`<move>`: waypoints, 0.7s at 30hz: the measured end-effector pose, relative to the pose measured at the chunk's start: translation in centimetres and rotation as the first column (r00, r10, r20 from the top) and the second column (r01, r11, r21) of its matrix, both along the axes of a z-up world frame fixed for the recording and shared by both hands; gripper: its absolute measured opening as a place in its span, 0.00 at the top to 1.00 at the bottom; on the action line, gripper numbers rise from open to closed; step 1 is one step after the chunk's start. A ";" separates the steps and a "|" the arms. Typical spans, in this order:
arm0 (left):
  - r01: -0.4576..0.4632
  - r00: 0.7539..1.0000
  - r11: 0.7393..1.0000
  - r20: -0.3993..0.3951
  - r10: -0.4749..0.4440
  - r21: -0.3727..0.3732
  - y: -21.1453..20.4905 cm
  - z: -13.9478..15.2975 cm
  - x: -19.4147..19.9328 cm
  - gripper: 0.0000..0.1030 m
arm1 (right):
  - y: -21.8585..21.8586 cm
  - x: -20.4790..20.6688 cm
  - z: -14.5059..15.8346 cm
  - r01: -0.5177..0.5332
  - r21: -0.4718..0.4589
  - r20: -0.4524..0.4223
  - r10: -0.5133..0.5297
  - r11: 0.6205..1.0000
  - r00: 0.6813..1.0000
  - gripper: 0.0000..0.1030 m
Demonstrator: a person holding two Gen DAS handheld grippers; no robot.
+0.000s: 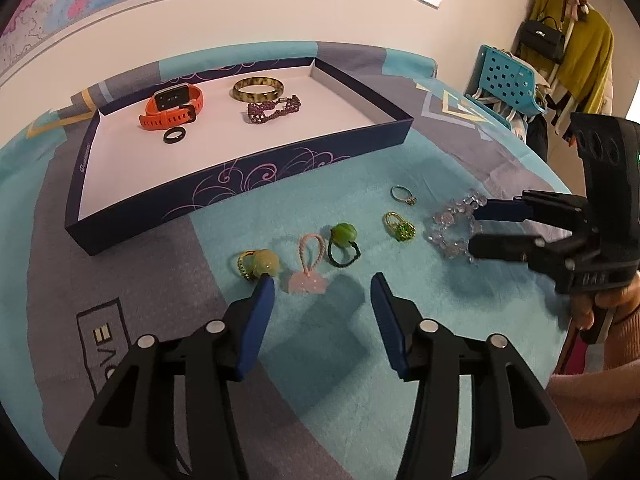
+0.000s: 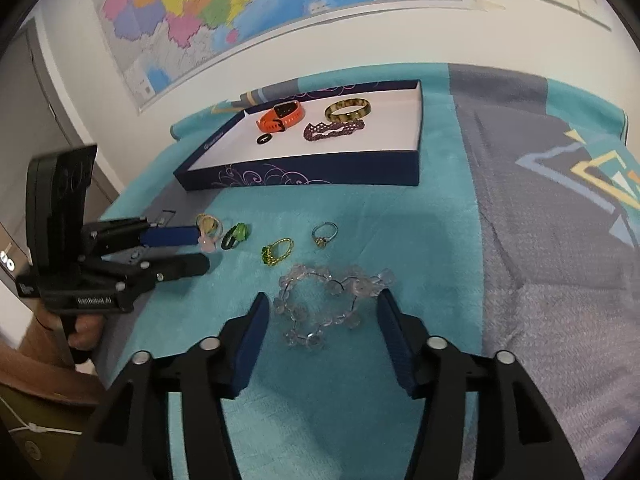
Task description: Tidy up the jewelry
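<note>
Crystal bead bracelet point(image 2: 326, 306) lying flat on the teal blanket point(image 2: 400, 232), on the near side of the navy tray point(image 2: 304, 174), its long axis running roughly parallel to the tray's front wall. Right gripper point(image 2: 322, 310) straddles it, jaws spread, pads not visibly pressing the beads. Left gripper point(image 1: 322, 286), jaws likewise spread and holding nothing, hovers by the pink hair tie point(image 1: 309, 264), also in front of the tray.

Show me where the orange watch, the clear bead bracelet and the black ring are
orange watch point(image 1: 173, 109): left wrist view, on its strap.
clear bead bracelet point(image 2: 320, 280): right wrist view, on its far beads.
black ring point(image 1: 175, 135): left wrist view, on its band.
</note>
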State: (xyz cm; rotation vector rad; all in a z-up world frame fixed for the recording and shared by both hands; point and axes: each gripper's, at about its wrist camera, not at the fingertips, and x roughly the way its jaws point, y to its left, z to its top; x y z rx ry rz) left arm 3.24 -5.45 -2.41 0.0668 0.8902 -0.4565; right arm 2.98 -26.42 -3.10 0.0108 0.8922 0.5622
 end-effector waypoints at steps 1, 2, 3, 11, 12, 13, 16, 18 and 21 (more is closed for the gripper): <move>-0.004 1.000 1.000 0.001 0.004 0.005 0.0 0.0 0.1 0.58 | 0.3 0.0 0.0 -0.003 -0.018 0.005 0.003 1.000 1.000 0.42; -0.006 1.000 1.000 0.001 0.006 0.008 -0.1 0.0 0.2 0.61 | 0.9 0.0 0.0 -0.007 -0.048 0.015 0.007 0.999 1.000 0.40; -0.007 1.000 1.000 0.001 0.007 0.008 -0.1 0.0 0.2 0.62 | 1.2 0.0 0.0 -0.009 -0.065 0.021 0.011 0.998 1.000 0.38; -0.015 1.000 1.000 -0.002 0.015 0.014 0.0 -0.1 0.4 0.80 | 3.0 0.0 -0.3 0.000 -0.187 0.072 0.013 0.982 0.997 0.57; -0.017 1.000 1.000 -0.005 0.017 0.009 0.1 -0.1 0.4 0.80 | 2.8 0.0 -0.2 0.006 -0.188 0.075 0.008 0.982 0.997 0.64; -0.017 1.000 1.000 -0.005 0.017 0.007 0.1 -0.1 0.4 0.80 | 2.6 0.0 -0.2 0.009 -0.186 0.076 0.005 0.983 0.997 0.68; -0.018 1.000 1.000 -0.002 0.018 0.004 0.1 -0.1 0.2 0.80 | 2.3 0.1 -0.1 0.005 -0.167 0.064 0.006 0.986 0.998 0.84; -0.017 1.000 1.000 -0.003 0.017 -0.004 0.2 0.0 0.0 0.80 | 2.2 0.0 -0.1 0.006 -0.159 0.062 0.004 0.987 0.998 0.87; -0.014 1.000 1.000 -0.005 0.014 -0.017 0.3 0.1 -0.2 0.80 | 2.0 0.0 0.1 0.003 -0.140 0.055 0.005 0.990 0.998 0.88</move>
